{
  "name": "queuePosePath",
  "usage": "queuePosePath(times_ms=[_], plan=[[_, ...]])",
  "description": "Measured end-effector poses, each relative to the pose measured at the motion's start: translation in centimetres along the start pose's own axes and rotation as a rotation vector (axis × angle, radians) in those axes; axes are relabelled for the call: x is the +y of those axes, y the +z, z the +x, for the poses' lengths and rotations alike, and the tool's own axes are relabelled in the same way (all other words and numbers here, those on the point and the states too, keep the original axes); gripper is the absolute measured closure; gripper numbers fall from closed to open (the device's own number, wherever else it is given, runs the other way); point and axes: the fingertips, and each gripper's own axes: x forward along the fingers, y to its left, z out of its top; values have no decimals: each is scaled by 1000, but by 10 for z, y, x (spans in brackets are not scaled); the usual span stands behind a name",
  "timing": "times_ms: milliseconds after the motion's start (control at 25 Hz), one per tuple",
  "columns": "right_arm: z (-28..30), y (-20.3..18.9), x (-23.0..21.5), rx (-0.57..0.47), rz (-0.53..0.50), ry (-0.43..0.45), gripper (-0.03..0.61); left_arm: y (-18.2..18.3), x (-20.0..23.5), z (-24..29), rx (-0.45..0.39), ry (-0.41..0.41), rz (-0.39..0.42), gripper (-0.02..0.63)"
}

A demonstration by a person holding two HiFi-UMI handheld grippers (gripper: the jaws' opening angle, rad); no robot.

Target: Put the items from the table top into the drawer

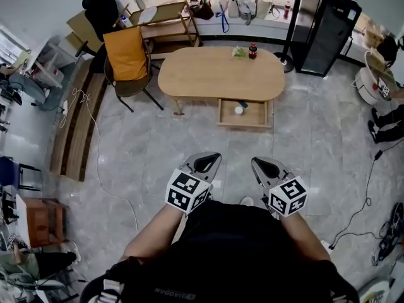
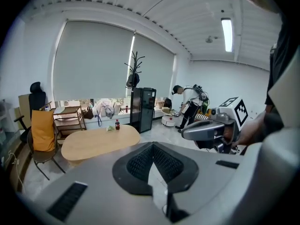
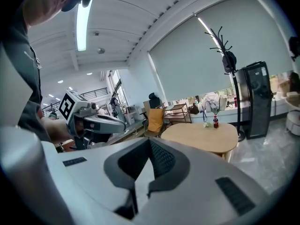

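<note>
Glossy grey floor tiles (image 1: 158, 150) spread beneath the left gripper (image 1: 207, 163) and right gripper (image 1: 265, 167), ribbed jaws closed, empty; well ahead, an oval wooden tabletop (image 1: 221, 74), boxy drawer (image 1: 244, 113) open.

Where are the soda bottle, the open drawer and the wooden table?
soda bottle (image 1: 252, 51), head view, on its dark body.
open drawer (image 1: 245, 124), head view, on its front wall.
wooden table (image 1: 214, 76), head view, on the bare top.

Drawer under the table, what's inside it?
The open drawer holds a small white round thing and a small dark thing behind it; both are too small to name. The drawer's back part is covered by the table top, so anything there is hidden.
</note>
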Motion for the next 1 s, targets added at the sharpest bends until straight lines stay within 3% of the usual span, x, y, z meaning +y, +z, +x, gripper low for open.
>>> queuePosePath(times_ms=[280, 1000], plan=[[23, 11, 7, -3, -2, -56, 577, 2, 41, -11, -36, -36, -122, 615], [46, 21, 21, 6, -18, -117, 577, 9, 65, -21, -38, -94, -51, 614]])
